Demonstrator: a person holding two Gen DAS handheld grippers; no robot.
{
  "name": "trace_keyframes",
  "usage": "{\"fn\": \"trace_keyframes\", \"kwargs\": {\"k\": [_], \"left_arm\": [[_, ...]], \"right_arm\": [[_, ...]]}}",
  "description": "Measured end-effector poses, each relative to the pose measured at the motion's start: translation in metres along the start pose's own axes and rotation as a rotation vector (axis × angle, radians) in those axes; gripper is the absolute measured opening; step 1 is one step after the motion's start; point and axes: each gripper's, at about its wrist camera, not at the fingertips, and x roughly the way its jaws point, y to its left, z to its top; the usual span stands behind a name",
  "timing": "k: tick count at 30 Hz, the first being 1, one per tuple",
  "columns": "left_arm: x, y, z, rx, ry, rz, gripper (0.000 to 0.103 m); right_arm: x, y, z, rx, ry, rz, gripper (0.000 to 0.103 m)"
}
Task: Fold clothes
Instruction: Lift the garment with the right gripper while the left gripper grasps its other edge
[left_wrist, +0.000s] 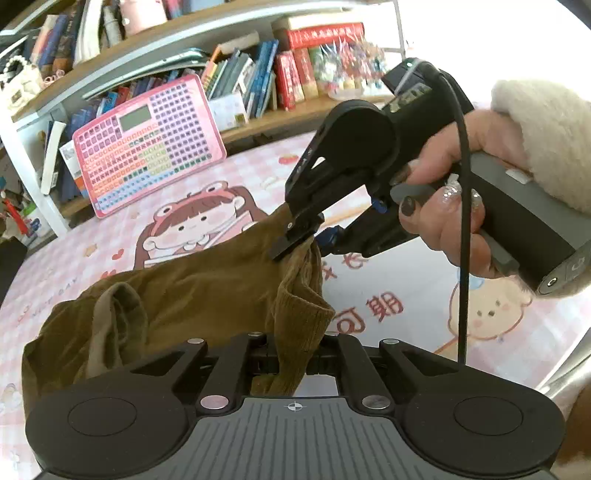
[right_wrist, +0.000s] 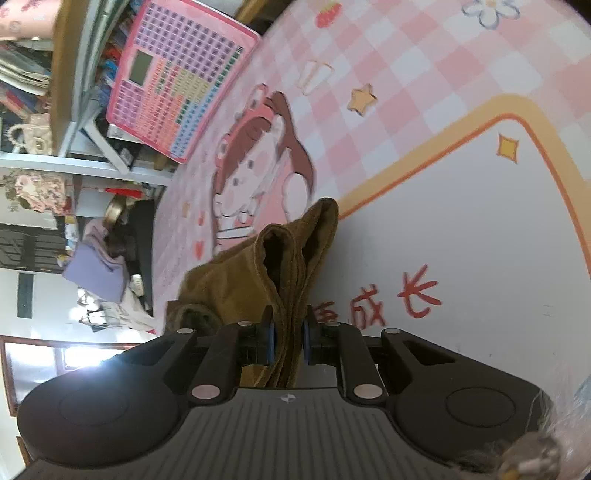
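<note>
My left wrist camera sits just behind its own fingers, looking forward and slightly down across the pink mat (left_wrist: 221, 177) toward the bookshelf (left_wrist: 155, 62), with the brown garment (left_wrist: 207, 280) very close. My right wrist camera is rolled sideways, close over the mat (right_wrist: 424, 74). Both views share the garment (right_wrist: 291, 251), the mat's cartoon girl and the pink toy keyboard (left_wrist: 147, 144).

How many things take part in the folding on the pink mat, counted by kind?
Brown corduroy garment: 1
Black hand-held tongs: 2, left tongs and right tongs, both shut on the garment
Pink keyboard toy leaning behind: 1
Total: 4
</note>
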Motion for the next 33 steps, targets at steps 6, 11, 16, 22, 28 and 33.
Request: {"fn": "trace_keyframes", "kwargs": {"k": [6, 11, 16, 22, 28, 33], "left_arm": [[-0.023, 0.03, -0.001, -0.165, -0.083, -0.017, 0.007], [-0.048, 0.062, -0.004, -0.297, -0.154, -0.011, 0.007], [-0.07, 0.099, -0.011, -0.386, -0.212, -0.001, 0.007], [-0.08, 0.158, -0.033, -0.478, -0.225, -0.034, 0.007], [-0.068, 0.22, -0.07, -0.59, -0.125, -0.118, 0.008], [-0.053, 0.26, -0.108, -0.651, 0.023, -0.142, 0.022]], "right_arm": [[-0.011, 0.048, -0.007, -0.11, -0.024, 0.064, 0.013], [-0.006, 0.101, -0.019, -0.274, -0.053, 0.076, 0.013], [0.019, 0.149, -0.04, -0.407, -0.087, 0.055, 0.013], [0.056, 0.192, -0.066, -0.481, -0.108, 0.03, 0.013], [0.109, 0.228, -0.095, -0.554, -0.101, -0.065, 0.016], [0.166, 0.234, -0.117, -0.553, -0.071, -0.164, 0.044]]}}
